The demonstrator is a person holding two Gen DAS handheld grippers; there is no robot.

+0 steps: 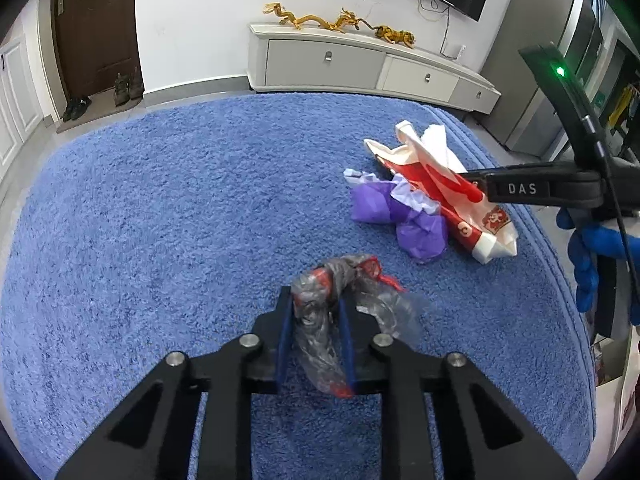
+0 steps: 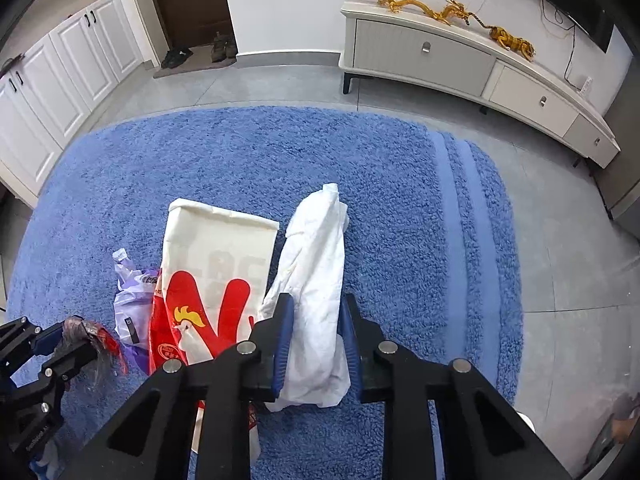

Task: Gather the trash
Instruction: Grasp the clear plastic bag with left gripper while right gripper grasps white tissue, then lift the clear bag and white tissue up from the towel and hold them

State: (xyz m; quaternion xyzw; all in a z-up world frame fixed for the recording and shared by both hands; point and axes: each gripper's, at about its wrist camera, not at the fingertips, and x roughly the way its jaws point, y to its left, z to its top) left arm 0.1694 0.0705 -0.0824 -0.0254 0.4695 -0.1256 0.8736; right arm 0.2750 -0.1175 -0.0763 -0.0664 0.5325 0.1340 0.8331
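Note:
My left gripper (image 1: 314, 300) is shut on a crumpled clear plastic wrapper (image 1: 320, 340) with red print, just above the blue rug (image 1: 160, 220). The right wrist view shows that gripper (image 2: 76, 340) at the lower left with the wrapper (image 2: 86, 330) in it. My right gripper (image 2: 318, 300) is shut on a crumpled white paper (image 2: 320, 248) that trails forward over the rug (image 2: 400, 200). Beside it lie a red and white paper bag (image 2: 212, 264) and purple plastic (image 2: 128, 304). From the left wrist, the right gripper (image 1: 472, 184) reaches in over the bag (image 1: 492, 220).
A pale TV cabinet (image 1: 360, 64) with golden dragon figures (image 1: 312, 20) stands against the far wall. Shoes (image 1: 128, 86) sit by a dark door. White cupboards (image 2: 52, 92) line the left. A blue-gloved hand (image 1: 592, 256) holds the right gripper. Grey floor tiles (image 2: 560, 240) border the rug.

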